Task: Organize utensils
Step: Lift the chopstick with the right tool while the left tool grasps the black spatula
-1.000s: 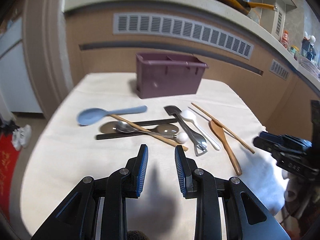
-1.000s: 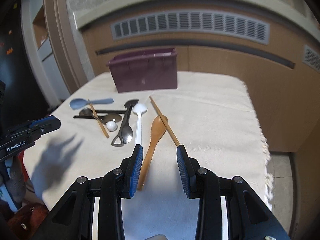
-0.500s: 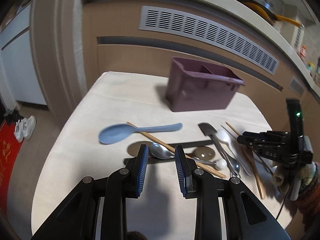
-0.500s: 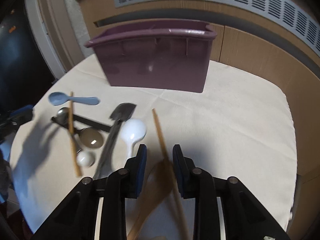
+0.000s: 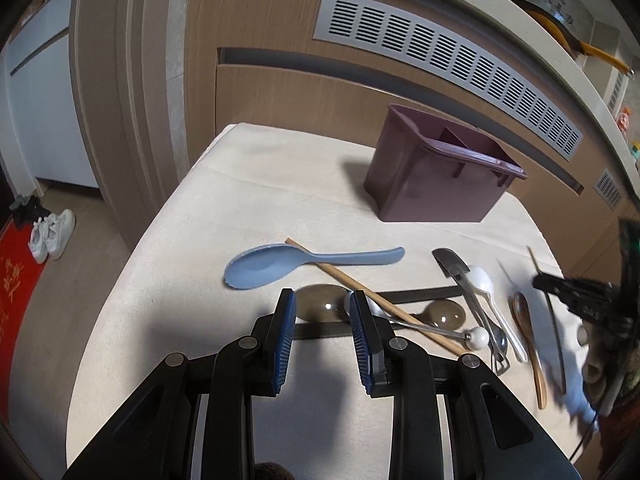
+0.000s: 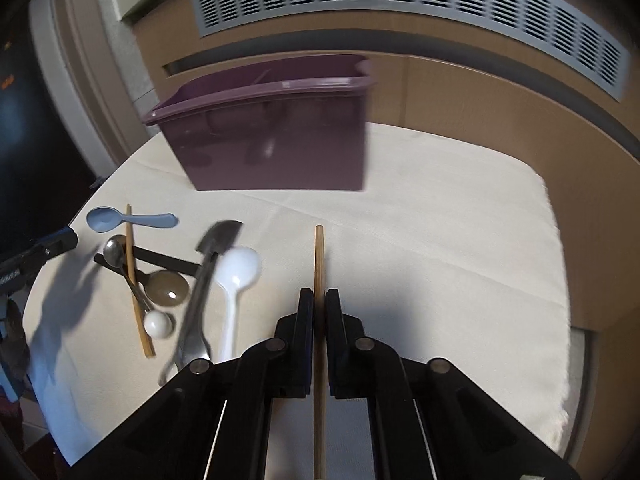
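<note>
— Two grippers over the table (image 5: 168,240) now, and both have come in closer over the last second. The purple box (image 5: 436,184) at the far side has nothing in it that I can see.

— What changed most?

— The right gripper (image 6: 319,300). Its jaws have just been closing, and they now pinch a wooden chopstick (image 6: 319,256), which runs straight between them and points toward the box. So I'd say the first pickup is under way; everything else lies loose on the cloth.

— And the left gripper (image 5: 322,308)?

— Jaws apart, nothing between them, tilted down over the pile, just above a dark brownish spoon (image 5: 320,306), with the blue spoon (image 5: 280,264) a little farther off and the second chopstick (image 5: 384,304) lying across the heap.
</note>
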The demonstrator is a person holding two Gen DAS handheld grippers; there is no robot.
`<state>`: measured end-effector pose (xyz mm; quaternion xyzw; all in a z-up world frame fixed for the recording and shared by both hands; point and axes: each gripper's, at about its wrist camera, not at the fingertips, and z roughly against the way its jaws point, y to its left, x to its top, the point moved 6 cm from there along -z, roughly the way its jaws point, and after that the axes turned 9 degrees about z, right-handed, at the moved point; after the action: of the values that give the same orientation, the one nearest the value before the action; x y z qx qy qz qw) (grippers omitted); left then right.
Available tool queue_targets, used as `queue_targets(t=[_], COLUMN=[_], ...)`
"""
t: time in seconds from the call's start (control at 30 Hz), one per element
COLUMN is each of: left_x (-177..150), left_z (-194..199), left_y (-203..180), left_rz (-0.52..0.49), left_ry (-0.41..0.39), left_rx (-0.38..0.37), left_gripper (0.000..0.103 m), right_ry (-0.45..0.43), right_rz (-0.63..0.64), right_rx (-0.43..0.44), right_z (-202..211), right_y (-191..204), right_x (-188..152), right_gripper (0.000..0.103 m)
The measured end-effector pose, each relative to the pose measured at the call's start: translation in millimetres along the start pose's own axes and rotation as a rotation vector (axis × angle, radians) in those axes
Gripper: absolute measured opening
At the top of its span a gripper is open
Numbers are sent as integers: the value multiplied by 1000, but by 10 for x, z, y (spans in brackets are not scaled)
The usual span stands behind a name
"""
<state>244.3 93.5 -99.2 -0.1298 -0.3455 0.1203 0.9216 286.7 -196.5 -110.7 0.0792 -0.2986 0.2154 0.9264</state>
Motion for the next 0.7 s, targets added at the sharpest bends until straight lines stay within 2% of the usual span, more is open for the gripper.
queue_targets(t=[0.17,0.27,0.4,0.47,0.53,0.6,0.7], left_x=[285,478,549,491,386,216,-83], left_z=[-182,-386,-608,-637,-582,-484,-311], left_y=[154,314,437,444,352,177,-168], left_rz=[41,95,132,154,158,115,-21], left_ry=[-5,39,90,129,163,199,244], left_rx=[6,-5,0,-25,-89,-157,-220], left_gripper=[29,29,29,29,29,29,29], right_ry=[-9,-13,-14,-13,-13,-11,-7], right_rz=[-44,-64,-84,-93,-95,-91,-88], right_rx=[-7,-2,-3,-1,-7,-9,-2], right_z=[159,196,218,222,227,221,198], right_y=[-105,-121,-139,-149,-152,-146,-128], right_x=[-172,-226,-291,-316,-346,-365,-369], right_gripper=[6,6,6,6,6,6,6])
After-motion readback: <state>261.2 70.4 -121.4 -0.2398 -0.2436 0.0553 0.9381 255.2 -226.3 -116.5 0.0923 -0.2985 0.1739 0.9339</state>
